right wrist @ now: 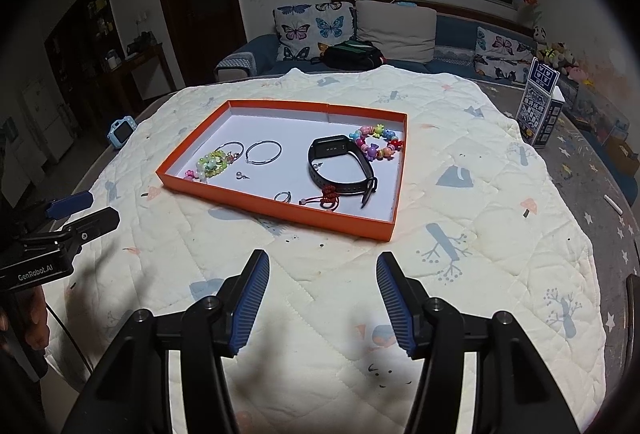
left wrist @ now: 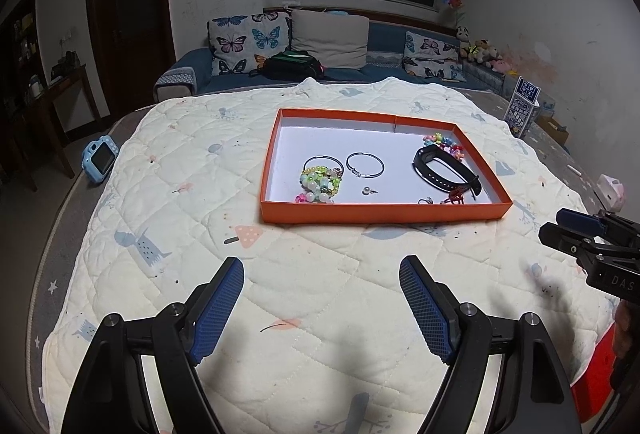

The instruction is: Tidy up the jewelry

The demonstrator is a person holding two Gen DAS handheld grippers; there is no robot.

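Orange cardboard walls frame the shallow tray (left wrist: pixel 384 211) that holds all the jewelry, and it sits ahead of both pairs of jaws on the quilt (left wrist: pixel 200 193), well apart from either. From the left gripper (left wrist: pixel 322 276) the tray lies ahead and a little to the right; from the right gripper (right wrist: pixel 323 266) it lies ahead and a little to the left, its near right corner closest. Its long axis runs crosswise to both grippers. I judge the right gripper slightly nearer, with the black watch band (right wrist: pixel 340 165) and the red knotted cord (right wrist: pixel 326 195) on its side, while the green bead bracelet (left wrist: pixel 320 181) and the two thin wire hoops (left wrist: pixel 365 165) fall to the left gripper.

Both pairs of jaws stand apart with nothing between them, the left wider than the right.

Inside, a small pearl stud (left wrist: pixel 367 190) lies alone at the middle, a small ring (right wrist: pixel 282 196) sits close to the near wall, and a bracelet of coloured charms (right wrist: pixel 378 141) curls in the far right corner. The pieces look light and small, the hoops thin and flat on the white floor.
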